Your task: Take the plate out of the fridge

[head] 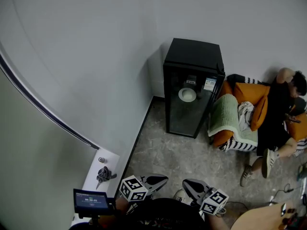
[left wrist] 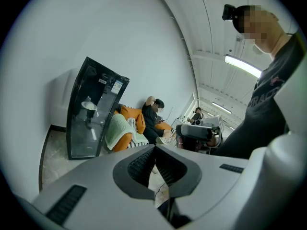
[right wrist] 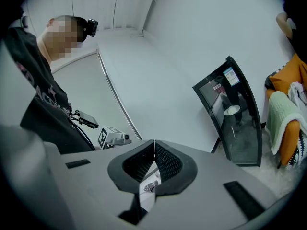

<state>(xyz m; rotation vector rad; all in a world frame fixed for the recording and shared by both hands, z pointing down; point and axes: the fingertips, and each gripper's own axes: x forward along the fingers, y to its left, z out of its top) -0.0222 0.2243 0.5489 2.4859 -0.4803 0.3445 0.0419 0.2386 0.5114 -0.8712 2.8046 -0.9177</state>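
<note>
A black mini fridge [head: 192, 87] with a glass door stands against the far wall, its door shut. A white plate [head: 187, 95] shows through the glass on a shelf inside. The fridge [left wrist: 91, 114] and plate [left wrist: 88, 105] also appear in the left gripper view, and the fridge [right wrist: 232, 111] and plate [right wrist: 232, 110] in the right gripper view. My left gripper [head: 160, 179] and right gripper [head: 188, 183] are held low near my body, far from the fridge. Both are shut with nothing between the jaws. Their tips point toward each other.
An orange sofa [head: 249, 114] with a green cloth stands right of the fridge, and a person in black [head: 280, 119] sits on it. A white low shelf [head: 100, 169] with small items runs along the left wall. A round wooden table edge [head: 261, 219] is at the bottom right.
</note>
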